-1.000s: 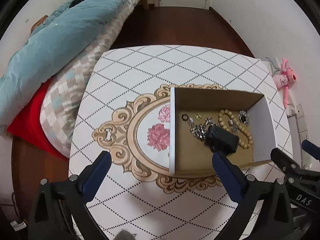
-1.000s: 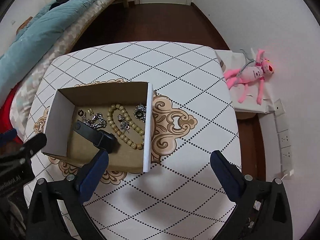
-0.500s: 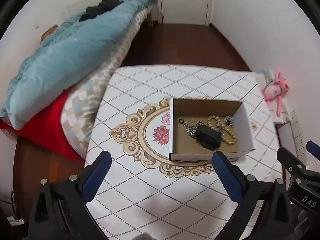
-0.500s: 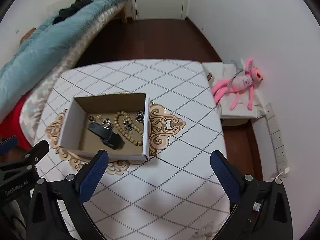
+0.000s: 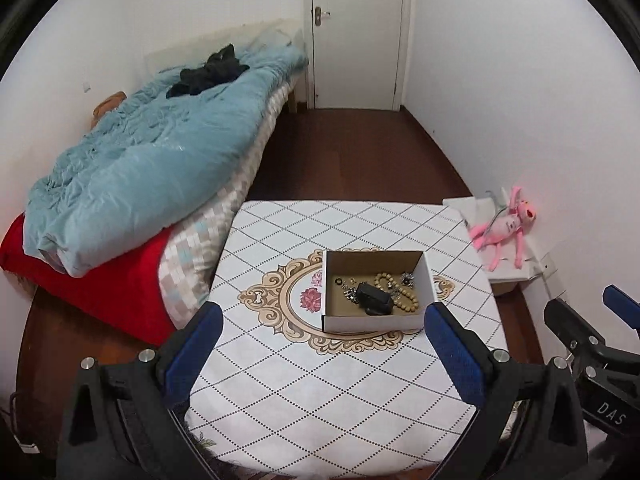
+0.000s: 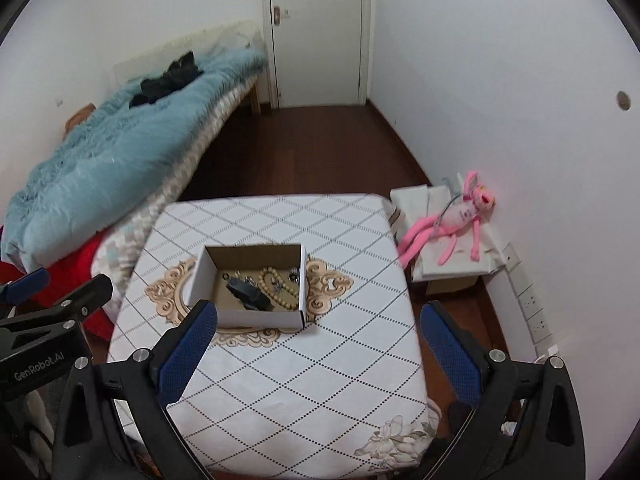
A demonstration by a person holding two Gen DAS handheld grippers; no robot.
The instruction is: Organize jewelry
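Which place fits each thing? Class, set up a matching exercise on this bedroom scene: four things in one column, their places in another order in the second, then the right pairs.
Things
1. bead bracelet
2. pink plush toy
3. black clothing
4. cardboard box

Places
A. on the blue duvet
B. on the patterned tablecloth
C. inside the box
D. beside the table, near the wall

Pairs: 1-C, 2-D, 3-A, 4-B
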